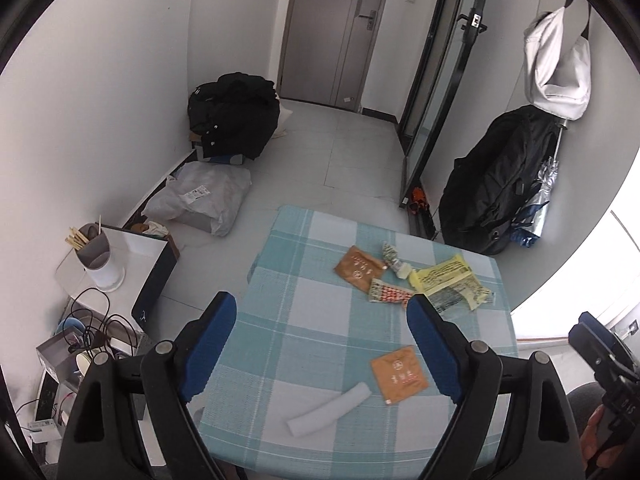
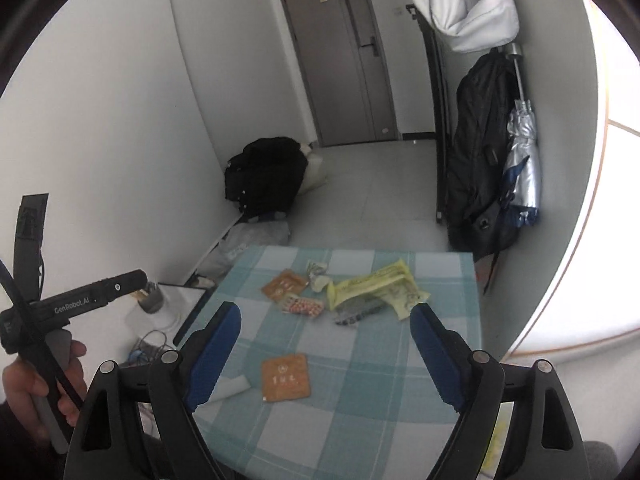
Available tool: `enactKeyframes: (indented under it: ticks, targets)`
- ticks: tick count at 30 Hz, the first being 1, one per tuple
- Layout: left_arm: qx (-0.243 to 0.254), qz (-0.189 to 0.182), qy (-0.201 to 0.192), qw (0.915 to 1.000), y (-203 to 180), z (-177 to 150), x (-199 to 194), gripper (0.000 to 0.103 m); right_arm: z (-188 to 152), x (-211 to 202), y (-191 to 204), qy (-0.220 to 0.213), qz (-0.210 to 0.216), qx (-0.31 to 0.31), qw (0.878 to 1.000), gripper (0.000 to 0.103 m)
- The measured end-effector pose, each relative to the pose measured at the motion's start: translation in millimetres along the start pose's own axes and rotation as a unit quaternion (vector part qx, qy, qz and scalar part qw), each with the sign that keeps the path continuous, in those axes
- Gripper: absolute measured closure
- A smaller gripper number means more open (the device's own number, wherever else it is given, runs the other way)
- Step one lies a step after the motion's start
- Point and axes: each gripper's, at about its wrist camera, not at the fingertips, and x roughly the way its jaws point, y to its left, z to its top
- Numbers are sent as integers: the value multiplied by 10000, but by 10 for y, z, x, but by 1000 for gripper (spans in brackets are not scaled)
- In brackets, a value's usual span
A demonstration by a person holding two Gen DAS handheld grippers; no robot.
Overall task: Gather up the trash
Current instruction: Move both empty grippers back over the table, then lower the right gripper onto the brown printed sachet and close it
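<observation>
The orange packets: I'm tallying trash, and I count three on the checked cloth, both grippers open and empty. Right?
Not quite: there are two orange packets, not three. The left wrist view shows one near the tissue roll and one by the yellow wrapper. Both grippers are indeed open and empty.

The left gripper point(image 1: 322, 344) fills the bottom of the frame with its blue-padded jaws spread wide and nothing between them, hanging above a table with a teal checked cloth point(image 1: 280, 320). At lower centre lie a white paper roll point(image 1: 328, 408) and, just beside it, an orange sachet point(image 1: 399, 374). Toward centre right, a second orange sachet point(image 1: 358, 268), a red-and-white patterned wrapper point(image 1: 388, 292), a crumpled small packet point(image 1: 394, 260) and a yellow printed plastic bag point(image 1: 452, 280) cluster together, some overlapping.
</observation>
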Motion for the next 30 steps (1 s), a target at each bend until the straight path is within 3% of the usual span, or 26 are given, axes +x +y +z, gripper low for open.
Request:
enactKeyframes:
  ticks: [13,30]
  targets:
    - [-114,51,-36,9999,374,-126,179,17,-298,694,261,788,71,-487,9957,16]
    - [-511,193,-103,9985,715,-74,290,5,-694,1582,452,1926,7,-768,9783,17]
